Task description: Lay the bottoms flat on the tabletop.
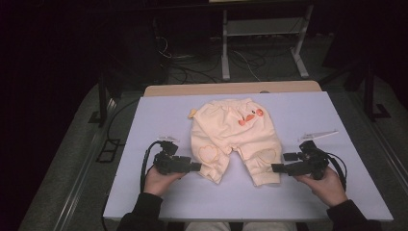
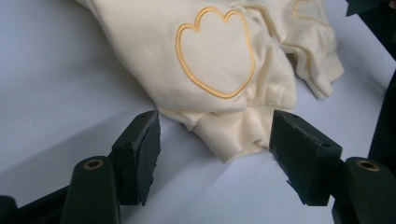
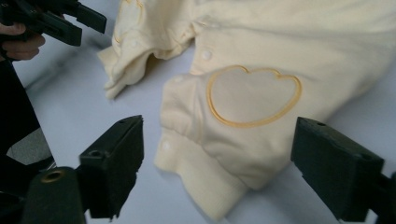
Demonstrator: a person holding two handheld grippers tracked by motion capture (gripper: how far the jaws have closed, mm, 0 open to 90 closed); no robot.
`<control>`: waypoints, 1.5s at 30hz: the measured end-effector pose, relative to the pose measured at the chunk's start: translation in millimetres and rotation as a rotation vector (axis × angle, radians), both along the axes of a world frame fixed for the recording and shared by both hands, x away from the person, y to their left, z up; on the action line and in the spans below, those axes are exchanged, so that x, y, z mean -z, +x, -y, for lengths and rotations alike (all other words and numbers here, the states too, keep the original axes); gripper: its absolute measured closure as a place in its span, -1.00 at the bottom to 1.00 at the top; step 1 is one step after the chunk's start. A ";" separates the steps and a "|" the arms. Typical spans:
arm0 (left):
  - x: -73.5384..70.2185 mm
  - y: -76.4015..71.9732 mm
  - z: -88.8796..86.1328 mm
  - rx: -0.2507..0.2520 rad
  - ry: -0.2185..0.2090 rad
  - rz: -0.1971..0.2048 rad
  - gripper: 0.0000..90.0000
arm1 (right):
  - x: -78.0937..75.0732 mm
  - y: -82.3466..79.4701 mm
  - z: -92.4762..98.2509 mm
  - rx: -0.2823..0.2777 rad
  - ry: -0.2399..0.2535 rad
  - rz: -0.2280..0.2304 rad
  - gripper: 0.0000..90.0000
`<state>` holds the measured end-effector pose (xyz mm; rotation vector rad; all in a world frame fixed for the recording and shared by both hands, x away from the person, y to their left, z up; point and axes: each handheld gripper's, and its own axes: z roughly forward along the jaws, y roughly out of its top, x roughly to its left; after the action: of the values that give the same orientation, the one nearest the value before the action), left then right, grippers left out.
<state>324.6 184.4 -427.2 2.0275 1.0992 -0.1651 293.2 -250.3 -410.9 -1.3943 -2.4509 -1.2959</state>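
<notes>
A pair of cream baby trousers [image 1: 234, 139] lies flat in the middle of the desk [image 1: 154, 120], with the waist toward the far edge and the two leg cuffs toward the near edge. The left tongs [image 1: 196, 167] are released, jaws apart, just beside the left cuff. The right tongs [image 1: 283, 162] are also released, just beside the right cuff, grasping nothing.

One pair of baby pants [image 1: 234, 138] lies on one surface [image 1: 159, 115]. There are two claws: left [image 1: 196, 167] and right [image 1: 284, 162].
</notes>
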 end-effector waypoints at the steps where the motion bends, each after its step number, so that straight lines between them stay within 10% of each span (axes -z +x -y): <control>1: 1.3 0.2 0.4 0.000 -0.003 -0.007 -0.27 | 1.4 -0.7 3.0 0.011 -0.004 -0.009 -0.63; 17: 18.6 4.0 9.6 0.045 -0.026 -0.142 0.10 | 36.8 2.4 11.5 0.031 -0.001 -0.202 -0.05; 25: 24.3 7.9 12.0 0.063 -0.031 -0.202 0.71 | 40.0 5.6 0.5 0.009 0.002 -0.224 0.56; 45: 6.3 -23.5 -3.7 0.135 0.047 -0.181 0.90 | 24.7 -8.9 14.2 -0.022 -0.017 -0.266 0.74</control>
<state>301.1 188.1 -433.5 2.1626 1.0838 -0.4025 284.3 -264.5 -435.6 -1.4337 -2.2985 -1.0127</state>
